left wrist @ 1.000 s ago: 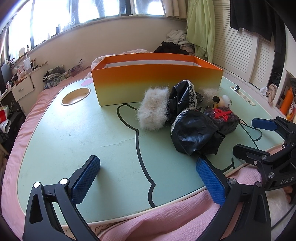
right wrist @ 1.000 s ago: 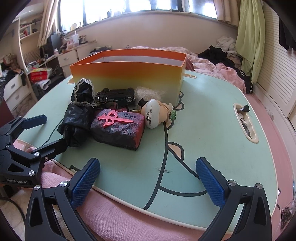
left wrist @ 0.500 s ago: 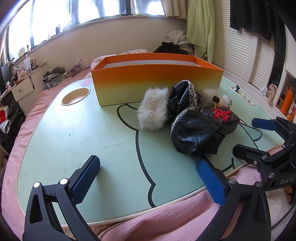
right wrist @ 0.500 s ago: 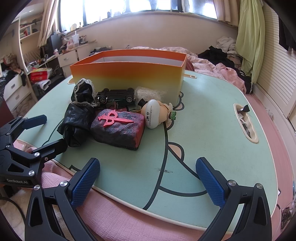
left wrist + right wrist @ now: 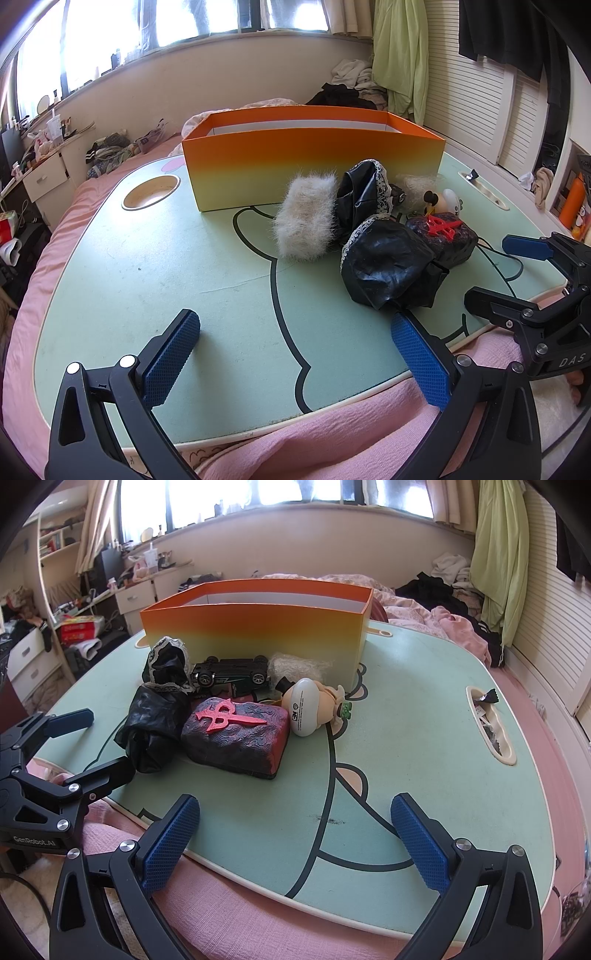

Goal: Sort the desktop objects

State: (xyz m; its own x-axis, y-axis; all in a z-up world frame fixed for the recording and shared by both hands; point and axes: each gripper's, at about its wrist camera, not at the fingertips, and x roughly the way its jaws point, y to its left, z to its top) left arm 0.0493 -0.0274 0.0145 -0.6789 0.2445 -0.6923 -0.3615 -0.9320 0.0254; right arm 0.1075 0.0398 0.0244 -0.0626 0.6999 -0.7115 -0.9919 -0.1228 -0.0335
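Observation:
An orange-to-yellow box [image 5: 314, 162] [image 5: 255, 627] stands open-topped at the back of a mint green lap table [image 5: 184, 266] [image 5: 424, 738]. In front of it lie a furry beige cuff [image 5: 304, 218], two black lace-trimmed bundles [image 5: 384, 269] [image 5: 155, 720], a dark block with a red emblem [image 5: 236, 734] [image 5: 441, 236], an overturned toy car [image 5: 231, 672] and a white egg-shaped figure [image 5: 306, 709]. My left gripper [image 5: 295, 354] hovers open over the table's near edge, nothing between its fingers. My right gripper [image 5: 295, 834] is open too, at the near edge right of the pile.
A round cup recess [image 5: 149, 186] sits at the table's back left. A slot with wrappers [image 5: 487, 723] lies along the right side. Pink bedding [image 5: 295, 443] surrounds the table. Cluttered drawers and shelves [image 5: 29, 653] stand to the left, louvred doors [image 5: 480, 103] to the right.

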